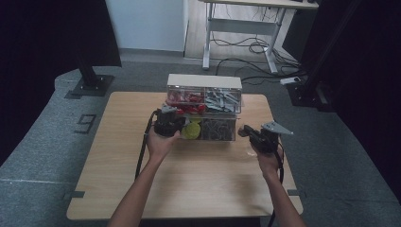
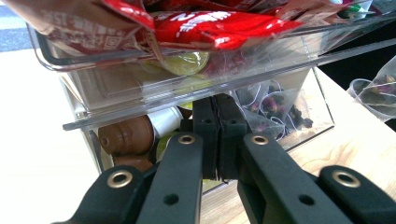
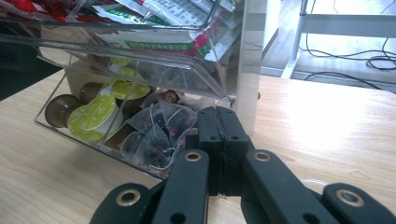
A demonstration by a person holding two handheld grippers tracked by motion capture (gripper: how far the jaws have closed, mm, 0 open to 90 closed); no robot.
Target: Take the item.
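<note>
At the clear organizer's (image 1: pixel 204 106) front edge, both tools, left (image 2: pixel 215 135) and right (image 3: pixel 219 140), have jaws pressed together.

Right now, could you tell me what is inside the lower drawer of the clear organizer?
The lower drawer holds green-lidded capsules, brown capsules and mesh tea bags. Items deeper in are covered by the upper drawer.

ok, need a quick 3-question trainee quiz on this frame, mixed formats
1. True or false: the left gripper has its jaws pressed together.
2. In the clear organizer, the red packets lie in: A) the upper drawer B) the lower drawer C) on the table.
3. Fill in: the right gripper points at mesh ____ bags in the lower drawer.

Key: 1 true; 2 A; 3 tea.
</note>
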